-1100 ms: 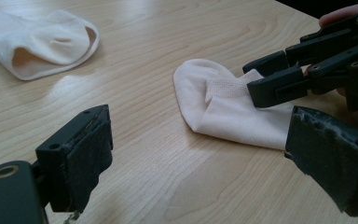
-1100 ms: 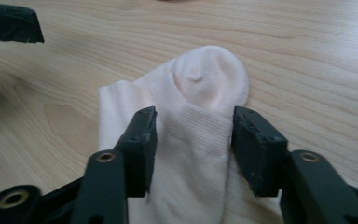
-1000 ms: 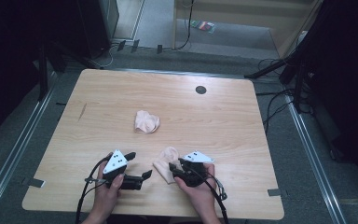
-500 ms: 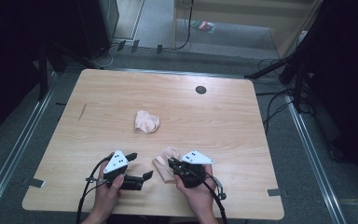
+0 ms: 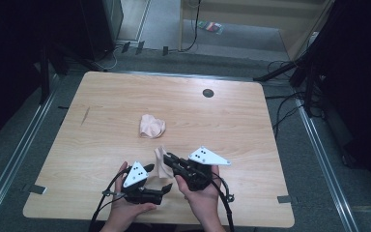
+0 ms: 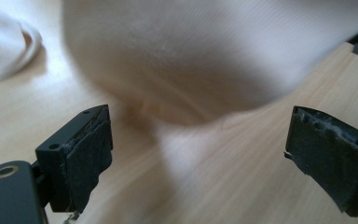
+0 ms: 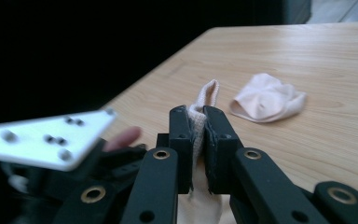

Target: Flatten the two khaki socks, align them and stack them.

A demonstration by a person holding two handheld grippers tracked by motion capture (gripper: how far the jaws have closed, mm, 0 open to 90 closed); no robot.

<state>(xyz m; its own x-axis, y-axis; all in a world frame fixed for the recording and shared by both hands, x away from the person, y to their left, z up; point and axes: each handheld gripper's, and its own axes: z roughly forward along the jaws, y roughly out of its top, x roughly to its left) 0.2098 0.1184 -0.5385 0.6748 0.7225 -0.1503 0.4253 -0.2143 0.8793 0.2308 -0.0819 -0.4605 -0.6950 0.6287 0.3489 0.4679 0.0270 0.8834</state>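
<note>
Off table [image 5: 101, 121]: tool-pinched sock [image 5: 160, 162], apparently.

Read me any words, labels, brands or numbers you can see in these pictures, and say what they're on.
None can be read. The colourful packet on the floor beyond the table may carry print, but it is too small and blurred. The pink socks and the grey plates show no lettering.
</note>
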